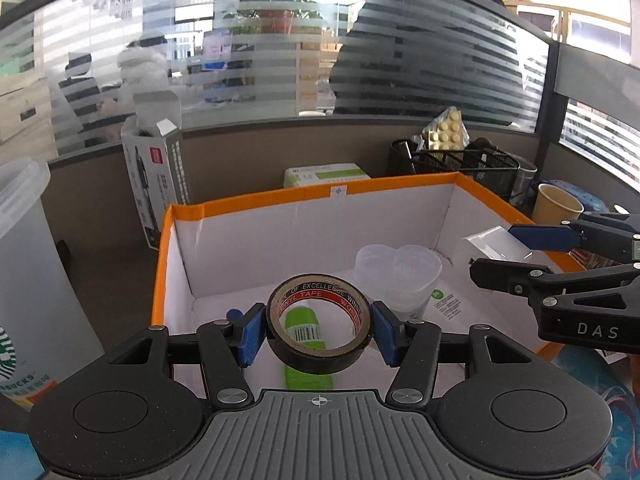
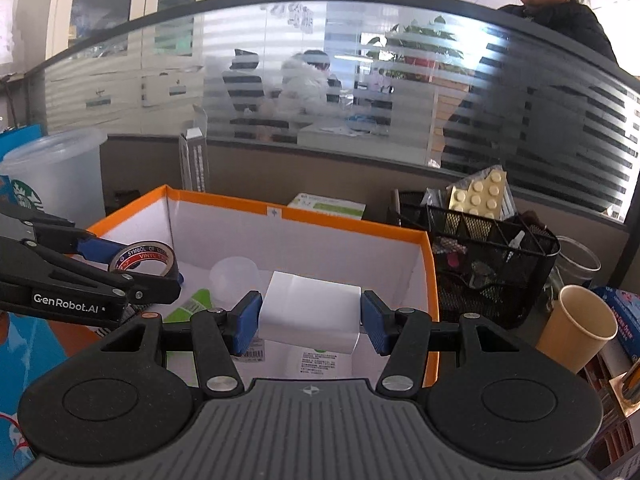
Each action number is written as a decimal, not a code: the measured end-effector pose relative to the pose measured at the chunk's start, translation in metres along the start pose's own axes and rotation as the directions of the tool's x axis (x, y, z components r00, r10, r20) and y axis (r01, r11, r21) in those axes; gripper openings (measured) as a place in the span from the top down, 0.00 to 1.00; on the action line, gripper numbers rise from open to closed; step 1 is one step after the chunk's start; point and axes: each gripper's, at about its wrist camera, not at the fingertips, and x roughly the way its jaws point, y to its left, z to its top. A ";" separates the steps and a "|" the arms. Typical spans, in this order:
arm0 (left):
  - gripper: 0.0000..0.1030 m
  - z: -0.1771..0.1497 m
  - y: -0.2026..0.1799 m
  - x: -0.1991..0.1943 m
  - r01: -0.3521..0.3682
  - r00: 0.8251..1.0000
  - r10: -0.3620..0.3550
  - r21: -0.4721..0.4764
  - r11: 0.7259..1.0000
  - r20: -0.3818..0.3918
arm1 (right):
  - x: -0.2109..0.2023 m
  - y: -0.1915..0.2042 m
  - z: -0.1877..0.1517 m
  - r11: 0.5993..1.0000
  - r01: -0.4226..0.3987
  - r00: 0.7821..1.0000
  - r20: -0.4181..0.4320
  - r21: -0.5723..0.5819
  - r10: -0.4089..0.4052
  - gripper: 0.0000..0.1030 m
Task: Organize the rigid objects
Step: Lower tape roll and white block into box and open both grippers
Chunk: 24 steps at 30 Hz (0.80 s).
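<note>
My left gripper (image 1: 319, 331) is shut on a black roll of vinyl tape (image 1: 320, 322), held above the open orange-rimmed box (image 1: 256, 202). The right gripper (image 2: 311, 320) is shut on a white rectangular block (image 2: 310, 316), also over the box (image 2: 430, 280). Each gripper shows in the other's view: the right one (image 1: 504, 254) with the white block (image 1: 494, 246) at the box's right edge, the left one (image 2: 136, 272) with the tape (image 2: 146, 262) at the box's left. Inside the box lie a green stick (image 1: 306, 374), a clear heart-shaped container (image 1: 396, 276) and a white packet (image 1: 448, 306).
A black mesh organiser (image 2: 488, 268) with pill blisters (image 2: 478, 196) stands right of the box, a paper cup (image 2: 576, 326) beside it. A clear Starbucks tub (image 1: 28, 280) is at the left. A tall carton (image 1: 154, 184) and a green-white box (image 1: 326, 174) stand behind. A person (image 2: 560, 4) is beyond the glass partition.
</note>
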 end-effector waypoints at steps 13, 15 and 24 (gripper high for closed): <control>0.47 -0.004 -0.002 0.011 -0.002 0.999 0.002 0.000 1.000 -0.033 | 0.014 -0.002 -0.006 1.000 -0.001 0.999 -0.039 -0.006 0.001 0.50; 0.47 -0.004 -0.001 0.012 0.001 0.999 -0.001 -0.003 1.000 -0.035 | 0.016 -0.002 -0.006 1.000 -0.005 0.999 -0.042 0.000 0.005 0.50; 0.47 -0.004 0.000 0.016 0.014 0.999 -0.014 -0.019 1.000 -0.043 | 0.022 -0.002 -0.007 1.000 0.007 0.999 -0.041 0.002 -0.007 0.50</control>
